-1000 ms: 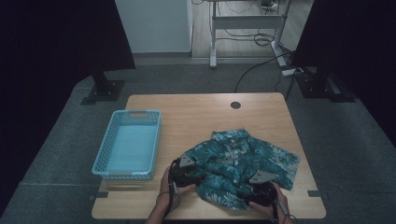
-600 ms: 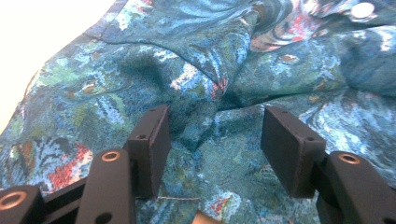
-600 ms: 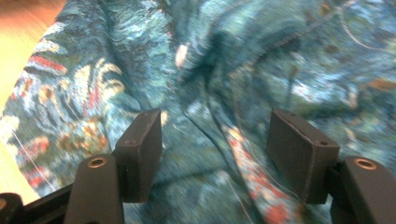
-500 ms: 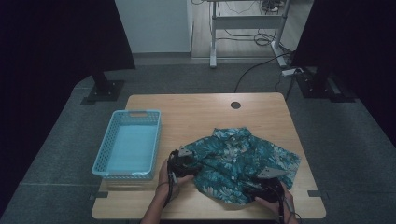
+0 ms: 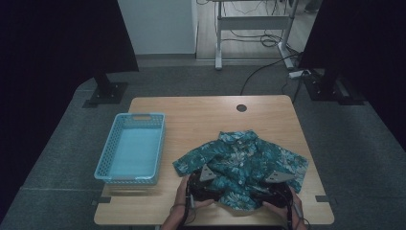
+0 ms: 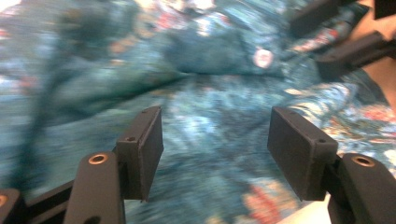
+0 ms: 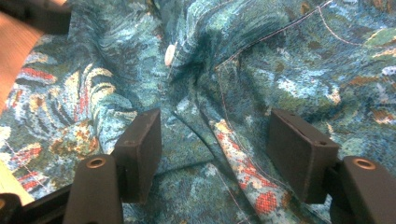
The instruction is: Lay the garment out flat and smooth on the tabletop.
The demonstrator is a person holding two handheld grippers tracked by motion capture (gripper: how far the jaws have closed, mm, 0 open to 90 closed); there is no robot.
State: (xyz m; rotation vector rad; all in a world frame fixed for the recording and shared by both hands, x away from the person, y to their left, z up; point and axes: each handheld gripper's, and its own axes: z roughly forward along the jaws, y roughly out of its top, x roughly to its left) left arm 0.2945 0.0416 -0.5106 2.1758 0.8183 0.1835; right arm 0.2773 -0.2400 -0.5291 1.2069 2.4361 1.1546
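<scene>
One crumpled teal patterned shirt [image 5: 242, 160] lies on the table [image 5: 201, 115], its near hem under both grippers. The left gripper [image 6: 215, 140] has just been opening its jaws, which stand spread over the cloth without pinching it, and the right gripper [image 7: 215, 140] is spread over a fold beside a white button [image 7: 170, 55]. Left of the left gripper sits a blue basket [image 5: 107, 163].

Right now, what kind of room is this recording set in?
Probably a lab or recording studio, not a home: a lone wooden table stands on grey carpet, dark curtains hang at both sides, and cables trail across the floor behind. A shirt and basket look like props.
</scene>
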